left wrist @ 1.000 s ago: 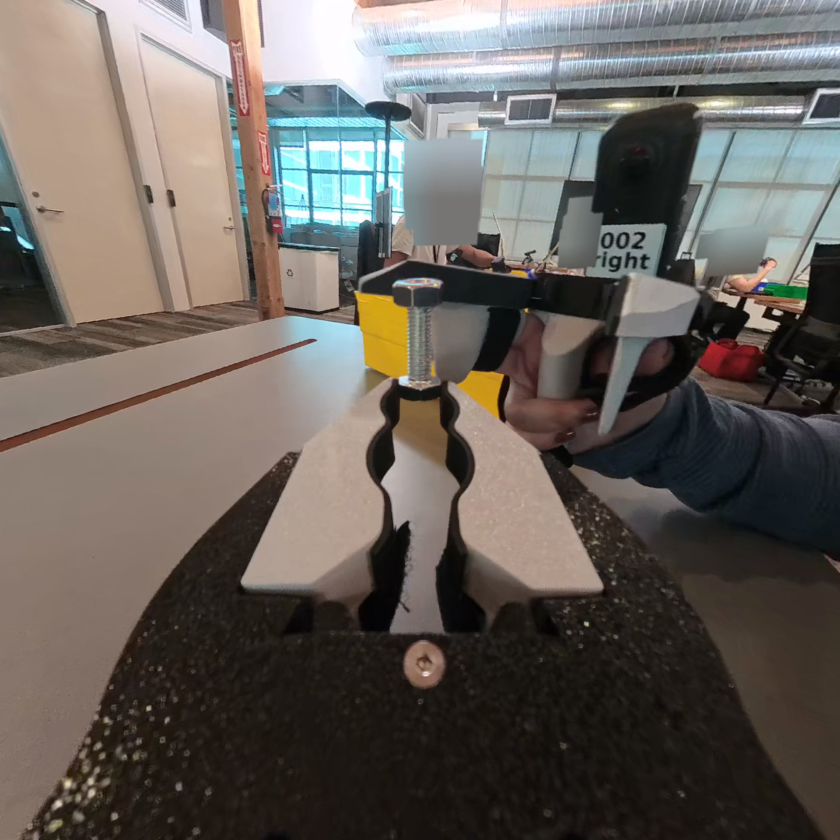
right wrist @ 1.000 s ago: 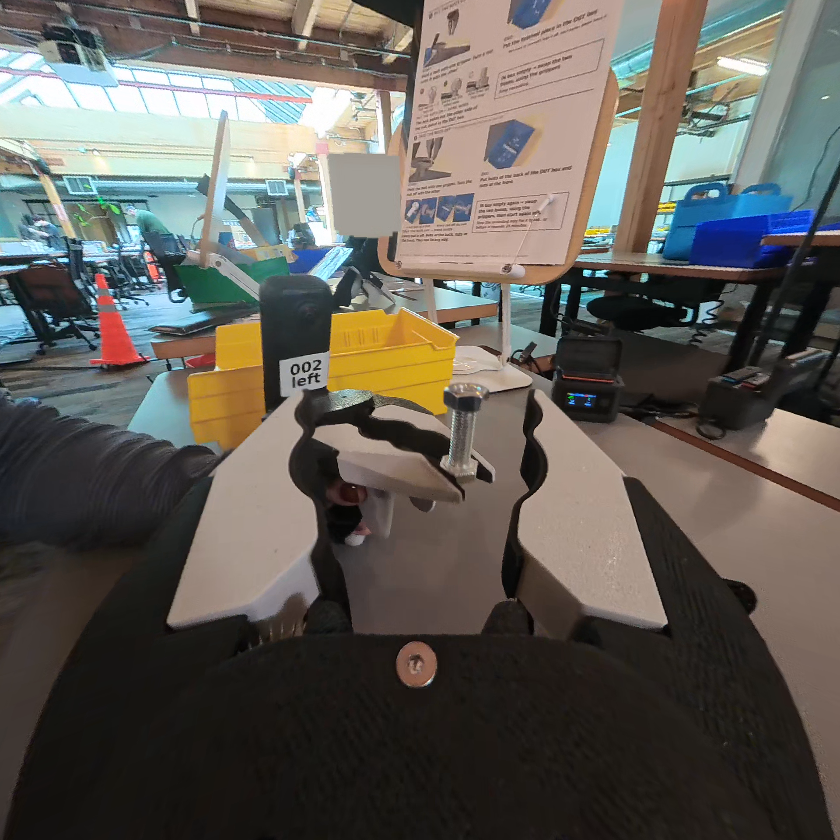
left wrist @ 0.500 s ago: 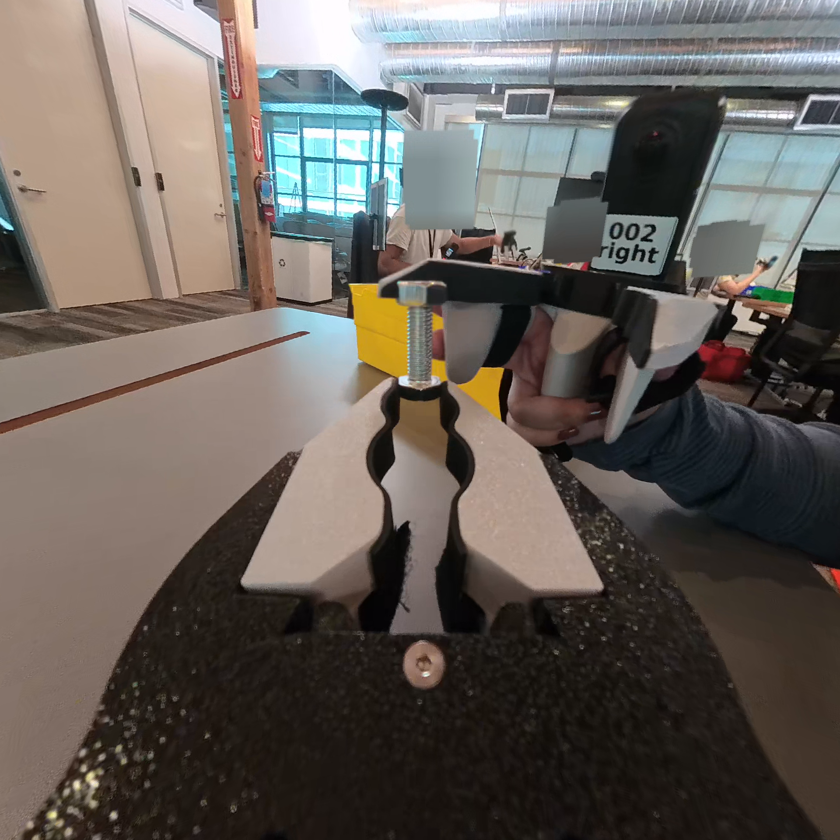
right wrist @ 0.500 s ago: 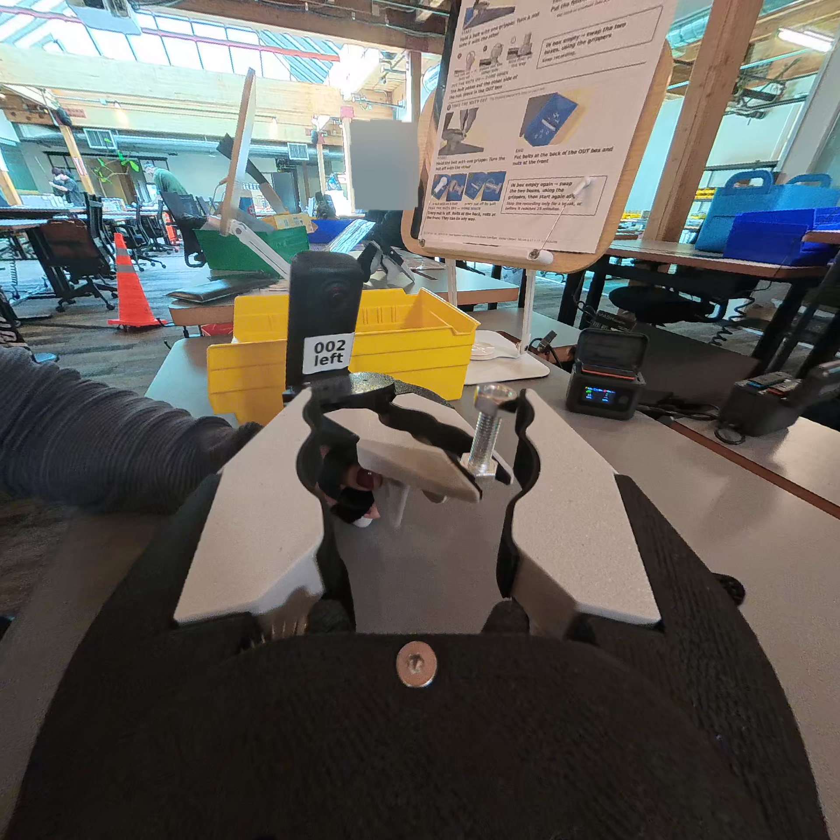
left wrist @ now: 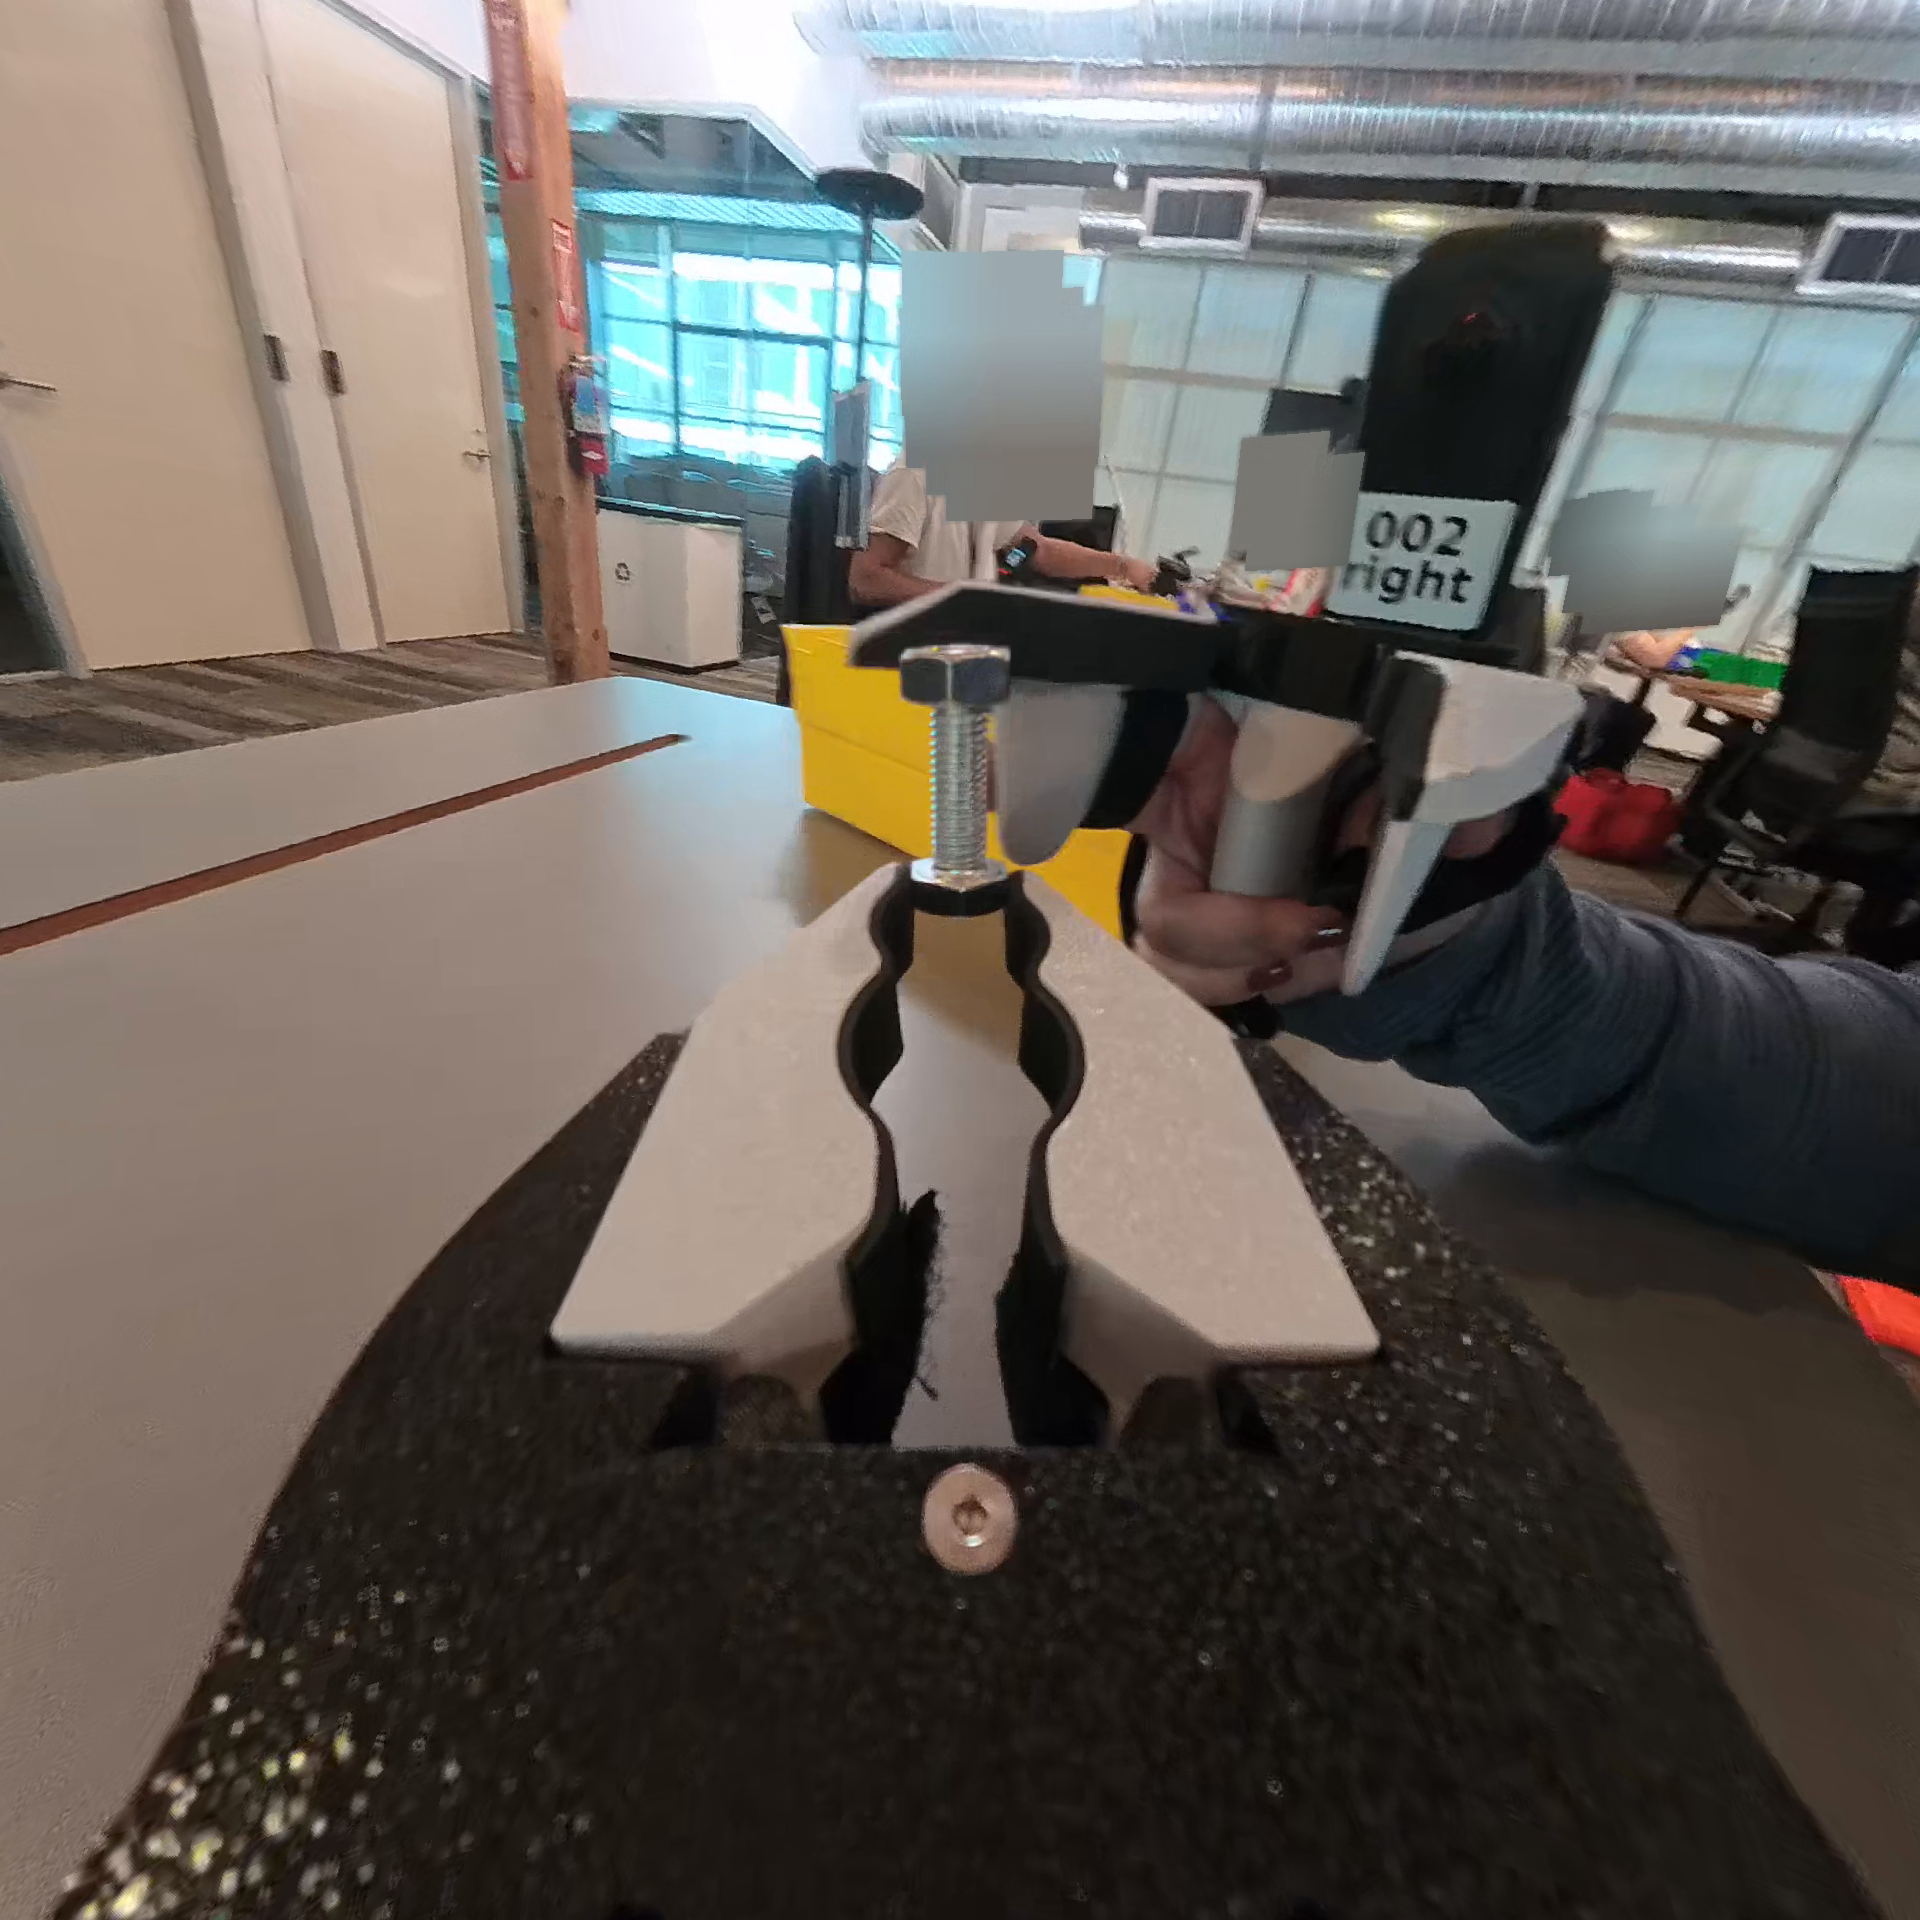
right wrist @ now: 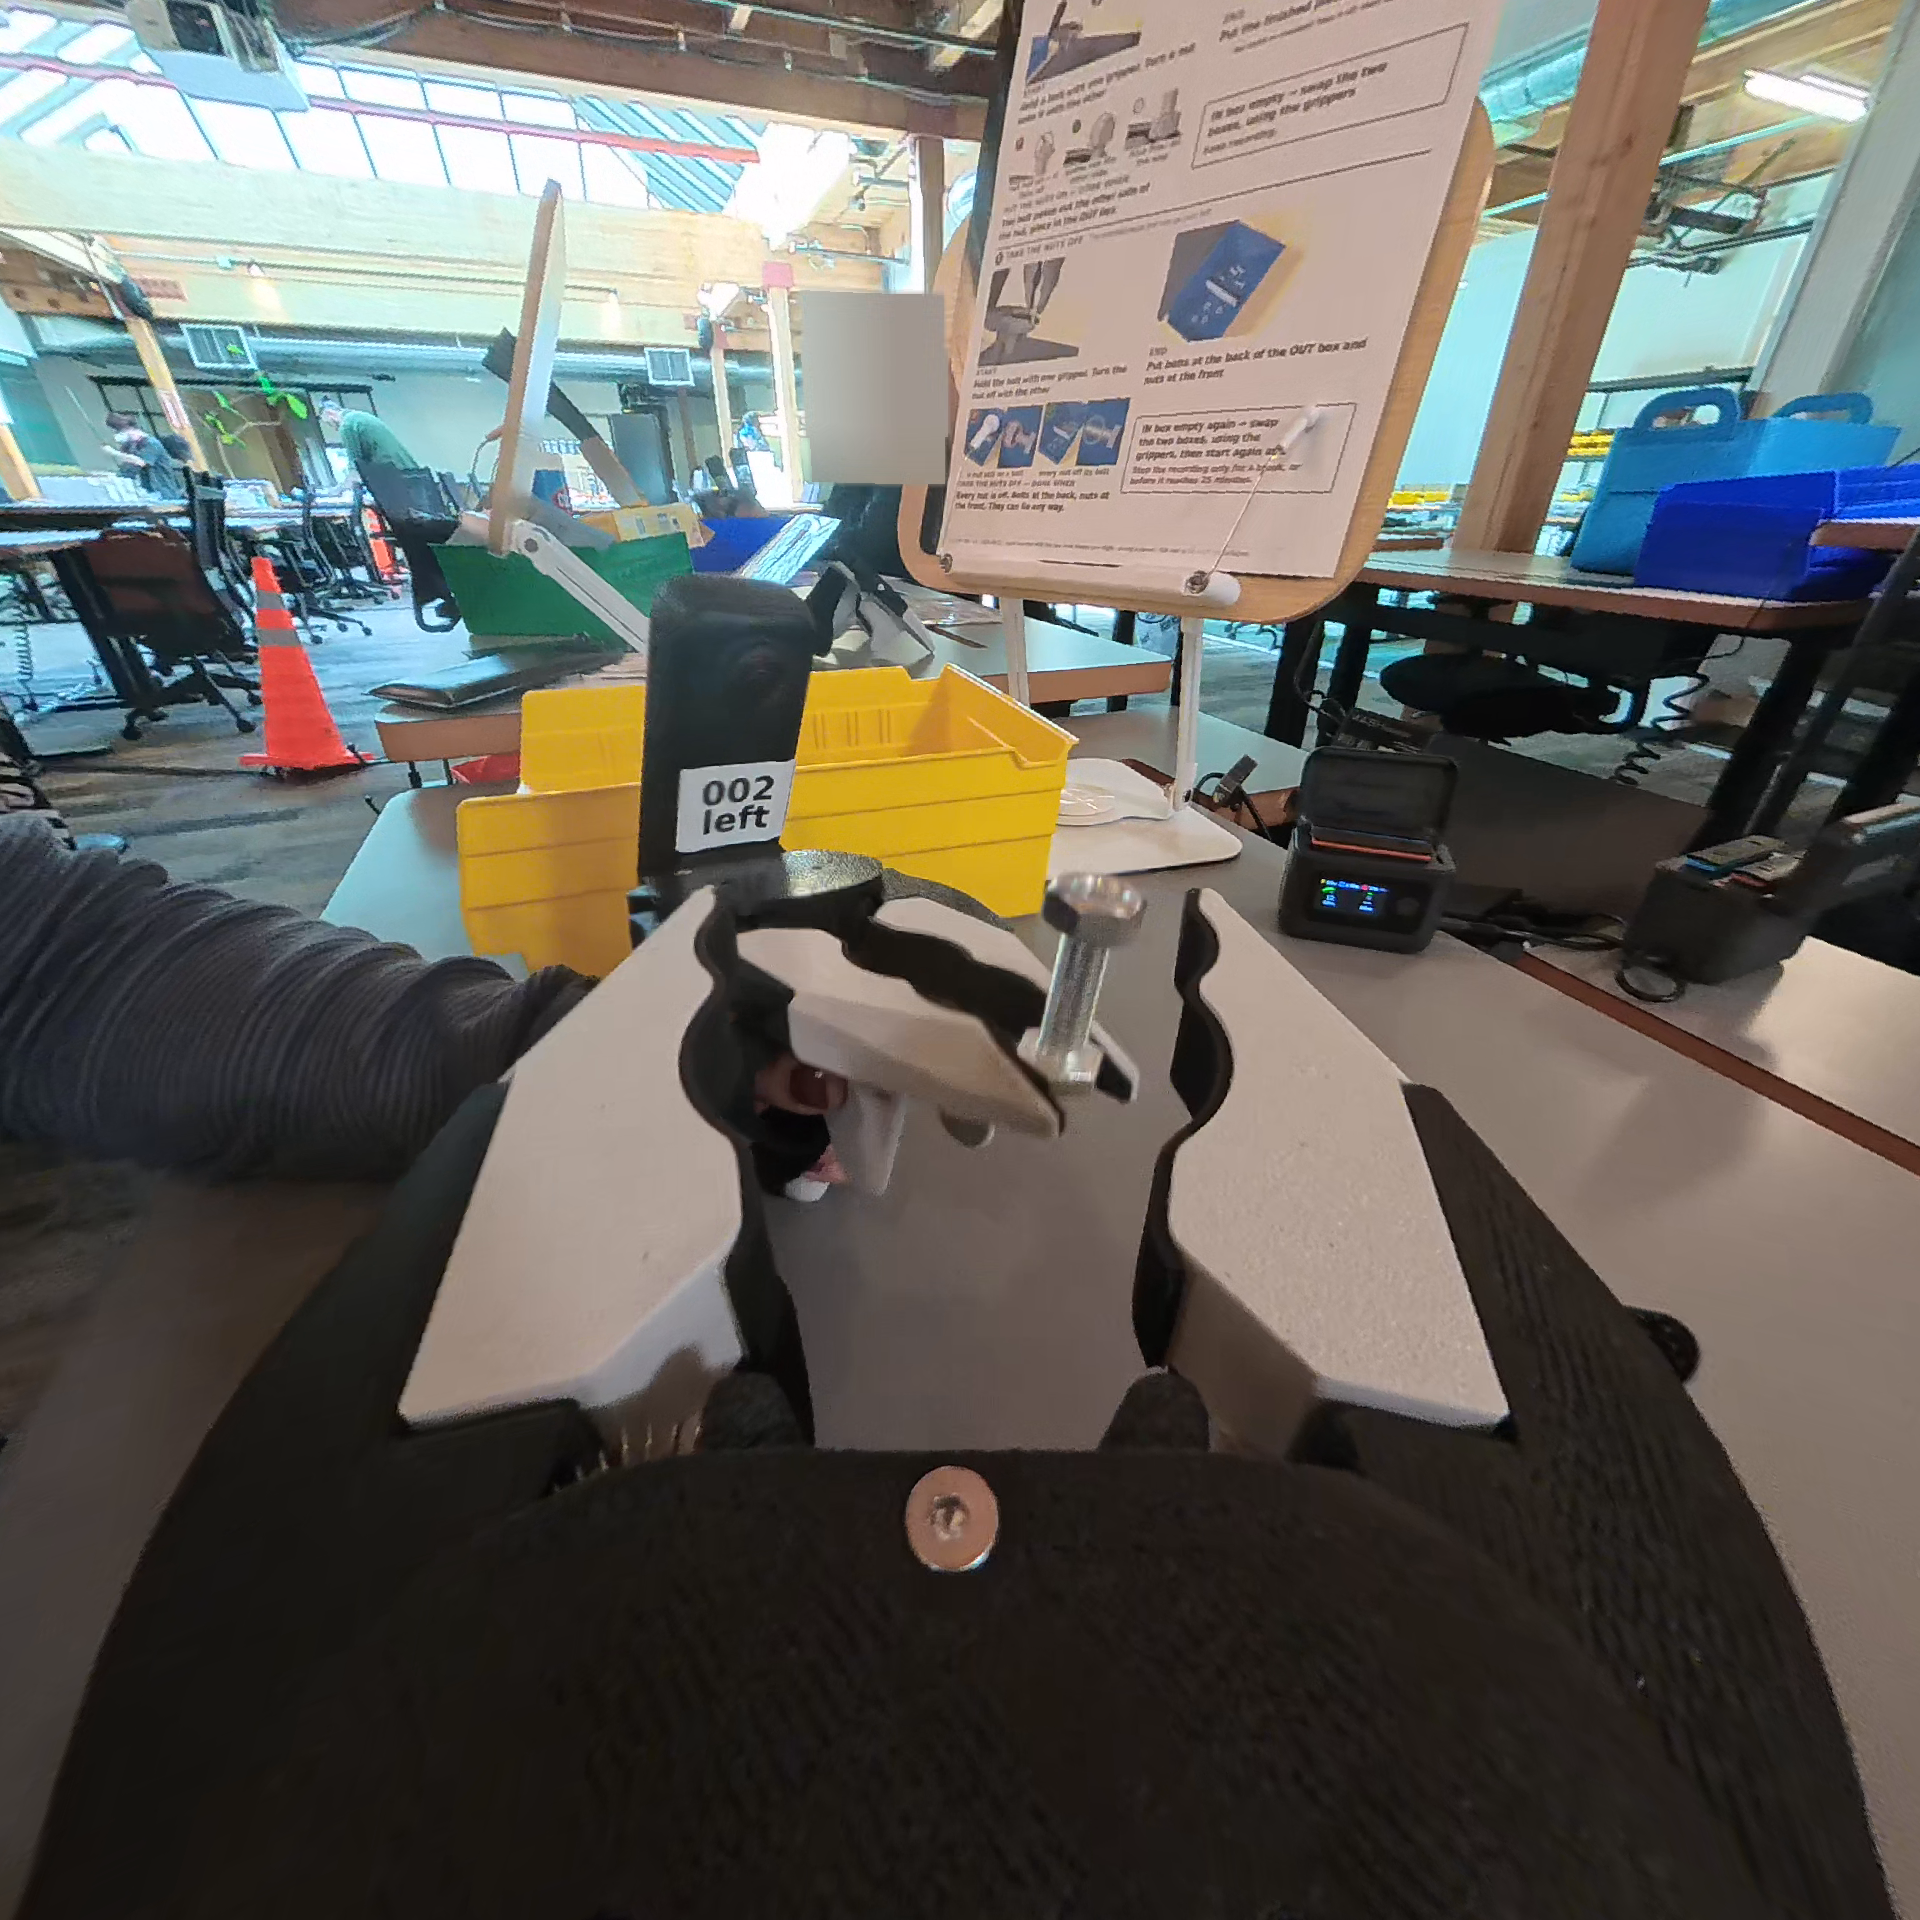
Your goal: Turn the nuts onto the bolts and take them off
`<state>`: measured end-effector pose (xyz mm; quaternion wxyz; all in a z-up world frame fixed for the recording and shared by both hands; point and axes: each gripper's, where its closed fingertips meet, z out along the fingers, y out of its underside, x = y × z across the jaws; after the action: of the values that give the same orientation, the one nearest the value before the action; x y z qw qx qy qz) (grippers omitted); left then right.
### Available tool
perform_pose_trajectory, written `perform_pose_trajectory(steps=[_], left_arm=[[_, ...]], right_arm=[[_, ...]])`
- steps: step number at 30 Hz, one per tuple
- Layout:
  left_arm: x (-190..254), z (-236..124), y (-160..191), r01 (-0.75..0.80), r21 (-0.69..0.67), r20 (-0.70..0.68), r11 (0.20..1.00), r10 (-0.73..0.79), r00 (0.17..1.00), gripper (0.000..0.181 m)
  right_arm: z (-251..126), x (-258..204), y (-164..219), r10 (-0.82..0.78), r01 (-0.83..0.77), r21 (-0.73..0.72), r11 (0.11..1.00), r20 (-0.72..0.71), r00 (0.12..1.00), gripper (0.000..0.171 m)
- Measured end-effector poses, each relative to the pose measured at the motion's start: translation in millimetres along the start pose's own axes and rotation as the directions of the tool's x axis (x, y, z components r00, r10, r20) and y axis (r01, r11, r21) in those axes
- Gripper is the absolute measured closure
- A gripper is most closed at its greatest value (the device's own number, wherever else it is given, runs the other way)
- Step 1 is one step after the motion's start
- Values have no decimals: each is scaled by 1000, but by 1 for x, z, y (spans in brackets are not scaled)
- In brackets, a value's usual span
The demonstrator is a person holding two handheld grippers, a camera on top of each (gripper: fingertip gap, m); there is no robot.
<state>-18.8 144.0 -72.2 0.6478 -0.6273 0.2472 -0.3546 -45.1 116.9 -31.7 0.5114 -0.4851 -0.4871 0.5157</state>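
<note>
While left tongs (left wrist: 958, 883) clench the nut (left wrist: 957, 876) under an upright bolt (left wrist: 958, 764), right tongs (right wrist: 951, 971) gape, white labels.

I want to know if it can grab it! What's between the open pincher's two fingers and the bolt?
Nothing. In the right wrist view, the right gripper is open and only bare grey table shows before the bolt.

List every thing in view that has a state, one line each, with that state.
left gripper: shut on the nut, bolt standing up from its tips.
nut: on the lower end of the bolt, clamped.
bolt: upright, head on top.
right gripper: open, fingers either side of the bolt head.
yellow bin: open-topped, contents hidden.
small black case: lid up, screen lit.
</note>
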Motion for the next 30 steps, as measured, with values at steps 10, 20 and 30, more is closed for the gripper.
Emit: perform_pose_trajectory(steps=[10,20,30], left_arm=[[-6,-2,1,8,-8,43,1000,-8,999,166],[-6,-4,-1,51,4,37,999,-51,998,166],[16,3,8,-16,-59,-66,998,12,998,166]], right_arm=[[-4,-1,1,11,-11,-6,1000,22,1000,91],[-3,-3,4,-12,12,-14,1000,31,999,94],[0,-12,8,11,-9,-22,1000,86,996,98]])
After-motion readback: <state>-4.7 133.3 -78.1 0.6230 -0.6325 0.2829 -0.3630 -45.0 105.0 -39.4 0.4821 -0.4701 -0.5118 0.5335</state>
